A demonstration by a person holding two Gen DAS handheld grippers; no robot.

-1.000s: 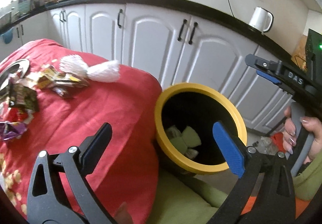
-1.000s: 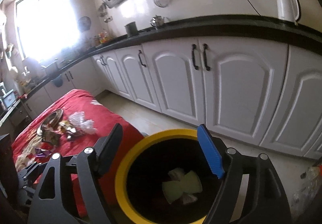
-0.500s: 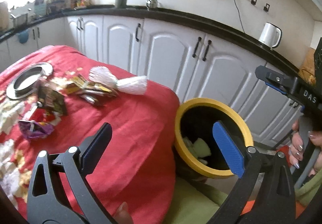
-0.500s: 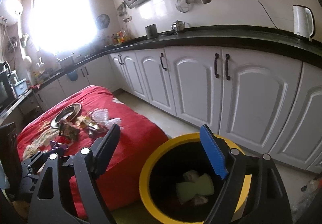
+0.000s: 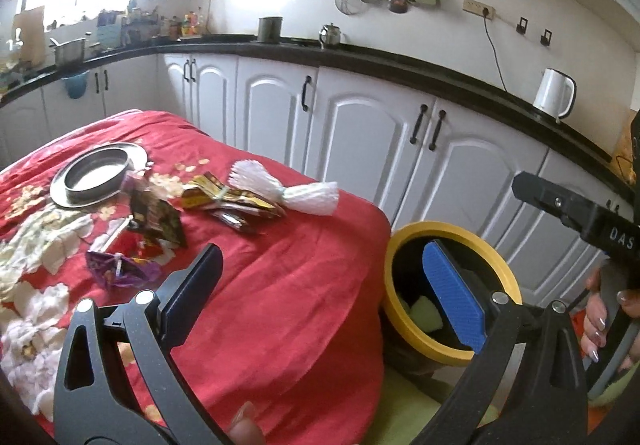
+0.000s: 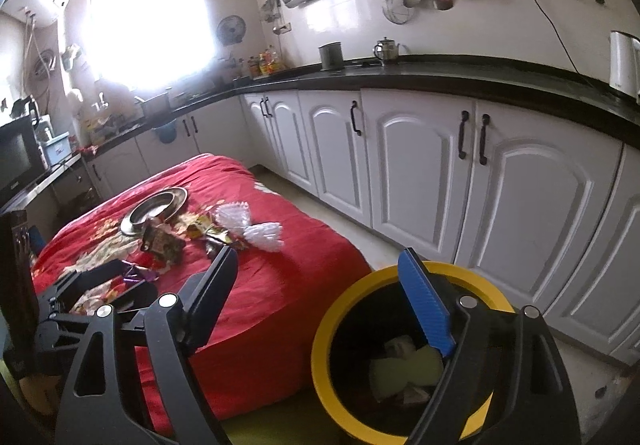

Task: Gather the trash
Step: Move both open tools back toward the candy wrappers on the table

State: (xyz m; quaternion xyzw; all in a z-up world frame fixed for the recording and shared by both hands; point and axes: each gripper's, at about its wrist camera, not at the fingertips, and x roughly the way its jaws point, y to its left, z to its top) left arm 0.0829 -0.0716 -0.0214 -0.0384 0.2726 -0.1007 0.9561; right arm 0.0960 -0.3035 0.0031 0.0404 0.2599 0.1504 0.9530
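— Red cloth (image 5: 280, 285) over the bench, strewn with wrappers (image 5: 224, 201), a white foam net (image 5: 288, 189), a purple packet (image 5: 120, 269), beside a metal plate (image 5: 96, 177).

— Yellow-rimmed bin (image 6: 332, 333) just beside the bench, pale scraps (image 6: 404, 365) lying inside.

— Left gripper (image 5: 320, 285) above the bench edge, fingers (image 5: 452, 293) spread wide, holding nothing.

— Right gripper (image 6: 316, 305) over the bin, fingers (image 6: 424, 305) likewise wide apart, empty.
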